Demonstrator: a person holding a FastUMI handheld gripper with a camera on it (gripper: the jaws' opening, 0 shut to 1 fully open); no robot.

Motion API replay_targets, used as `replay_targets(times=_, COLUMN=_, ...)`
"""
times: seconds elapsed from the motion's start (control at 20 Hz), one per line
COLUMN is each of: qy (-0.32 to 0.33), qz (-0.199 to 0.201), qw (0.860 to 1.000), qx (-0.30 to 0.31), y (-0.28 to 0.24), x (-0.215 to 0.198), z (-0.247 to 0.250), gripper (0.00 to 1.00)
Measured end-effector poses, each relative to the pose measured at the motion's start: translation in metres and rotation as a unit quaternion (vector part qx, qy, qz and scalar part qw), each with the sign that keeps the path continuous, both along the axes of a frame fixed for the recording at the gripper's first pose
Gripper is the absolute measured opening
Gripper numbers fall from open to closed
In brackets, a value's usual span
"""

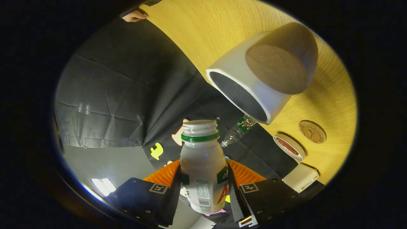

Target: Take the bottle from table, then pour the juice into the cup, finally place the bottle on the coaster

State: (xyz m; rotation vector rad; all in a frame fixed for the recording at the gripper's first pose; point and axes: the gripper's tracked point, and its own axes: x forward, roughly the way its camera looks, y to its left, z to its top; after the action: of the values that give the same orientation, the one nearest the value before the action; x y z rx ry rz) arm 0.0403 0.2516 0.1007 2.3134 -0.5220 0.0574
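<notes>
A small white bottle with a green neck ring and no cap sits between my fingers, and my gripper is shut on its body. The whole scene looks rolled over, so the bottle is tipped well off upright. Its open mouth points toward a white cup with a brown band, standing on the yellow wooden table. The cup's dark opening faces me, just beyond and to the side of the bottle's mouth. No stream of juice shows. A round cork coaster lies on the table past the cup.
A small white dish with something red in it and a cream box sit near the coaster. A clear plastic bottle stands by the table's edge. A person's hand rests at the far end of the table.
</notes>
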Motion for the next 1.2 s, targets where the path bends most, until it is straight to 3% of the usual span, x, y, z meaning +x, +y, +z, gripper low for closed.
replay_targets(times=0.65, qy=0.003, qz=0.009, qw=1.000, qx=0.001, y=0.007, x=0.000, z=-0.005, gripper=0.68)
replay_targets(times=0.75, qy=0.011, qz=0.010, qw=1.000, qx=-0.022, y=0.011, x=0.000, z=-0.006, gripper=0.68)
replay_targets(times=0.85, qy=0.043, qz=0.019, qw=0.995, qx=-0.086, y=0.021, x=0.003, z=-0.012, gripper=0.68)
replay_targets(times=0.95, qy=0.086, qz=0.032, qw=0.979, qx=-0.182, y=0.032, x=0.008, z=-0.015, gripper=0.68)
replay_targets(times=1.2, qy=0.148, qz=0.032, qw=0.909, qx=-0.388, y=0.040, x=0.015, z=-0.022, gripper=0.68)
